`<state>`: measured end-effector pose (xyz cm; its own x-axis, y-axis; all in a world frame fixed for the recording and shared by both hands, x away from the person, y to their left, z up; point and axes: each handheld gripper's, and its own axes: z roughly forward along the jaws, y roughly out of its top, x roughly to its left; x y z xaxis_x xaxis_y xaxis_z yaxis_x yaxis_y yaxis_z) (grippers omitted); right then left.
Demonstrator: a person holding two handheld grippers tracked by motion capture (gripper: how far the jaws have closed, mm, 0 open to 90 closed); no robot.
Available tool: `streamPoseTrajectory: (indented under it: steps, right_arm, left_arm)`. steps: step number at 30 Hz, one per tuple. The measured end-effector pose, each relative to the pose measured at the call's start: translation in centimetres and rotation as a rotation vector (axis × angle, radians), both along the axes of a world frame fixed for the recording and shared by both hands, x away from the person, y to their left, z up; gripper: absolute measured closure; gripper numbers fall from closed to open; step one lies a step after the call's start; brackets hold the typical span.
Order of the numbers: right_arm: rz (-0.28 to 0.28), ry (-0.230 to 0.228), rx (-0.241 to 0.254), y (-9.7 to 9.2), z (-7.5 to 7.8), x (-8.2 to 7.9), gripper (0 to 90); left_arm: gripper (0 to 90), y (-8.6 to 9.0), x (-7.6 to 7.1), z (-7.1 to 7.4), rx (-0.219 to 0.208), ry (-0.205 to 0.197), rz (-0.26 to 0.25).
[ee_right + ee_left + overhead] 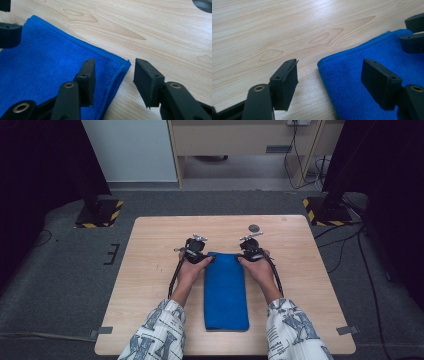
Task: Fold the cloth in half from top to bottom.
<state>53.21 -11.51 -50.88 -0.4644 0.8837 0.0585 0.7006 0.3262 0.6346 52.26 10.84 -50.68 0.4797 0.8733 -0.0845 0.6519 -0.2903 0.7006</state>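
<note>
A: Where is the blue cloth (226, 290)?

B: Folded into a long strip, it lies flat in the middle of the wooden tabletop (150, 245), between the person's 2 forearms.

A: And the left tool (209, 258)?

B: At the cloth's far left corner, jaws apart, straddling the corner without pinching it.

A: The right tool (241, 255)?

B: At the far right corner, also parted, 1 jaw over the cloth, 1 over bare wood.
</note>
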Motion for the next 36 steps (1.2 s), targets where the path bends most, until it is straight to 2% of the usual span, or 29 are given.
streamPoseTrajectory:
  steps: [3, 6, 11, 14, 17, 19, 22, 27, 29, 34, 36]
  right_arm:
    - [-0.011, 0.001, 0.006, 0.2, -0.2, 0.3, 49.5]
    - [-0.016, 0.006, 0.012, 0.5, -0.4, 0.7, 48.6]
    - [-0.016, 0.033, 0.006, 0.8, -1.1, 1.0, 47.6]
    - [-0.018, 0.025, 0.015, 0.7, -1.2, 1.0, 48.1]
    - [-0.002, 0.018, 0.002, 0.8, -1.2, 0.9, 51.6]
    - [0.012, 0.016, 0.000, 0.9, -1.2, 0.7, 57.1]
    - [0.036, 0.013, 0.001, 0.9, -1.2, 0.5, 63.9]
    - [0.063, 0.022, 0.019, 1.1, -1.2, 0.3, 77.4]
    - [0.058, 0.034, 0.041, 1.1, -1.2, 0.2, 81.1]
    - [0.055, 0.022, 0.065, 1.0, -1.4, 0.0, 84.0]
    - [0.055, 0.016, 0.068, 0.9, -1.4, 0.0, 84.6]
  left_arm:
    - [31.3, 0.1, 0.2, -0.3, 0.006, -0.004, 0.005]
    - [33.2, 0.3, 0.4, -0.5, -0.010, 0.000, 0.014]
    - [34.8, 0.1, 0.6, -1.2, 0.020, 0.015, -0.010]
    - [35.3, 0.0, 0.6, -1.4, 0.024, 0.018, -0.014]
    - [36.4, 0.0, 0.7, -1.6, 0.024, 0.026, -0.015]
    - [38.3, 0.0, 0.6, -1.8, 0.023, 0.035, -0.022]
    - [41.1, 0.1, 0.5, -1.9, 0.021, 0.017, -0.014]
    - [58.1, 0.1, 0.2, -1.9, 0.006, 0.010, -0.044]
    - [65.1, 0.0, 0.0, -2.1, -0.006, 0.001, -0.052]
    - [76.5, 0.0, -0.2, -2.1, -0.022, 0.004, -0.062]
    - [79.5, 0.1, -0.2, -2.1, -0.038, 0.019, -0.062]
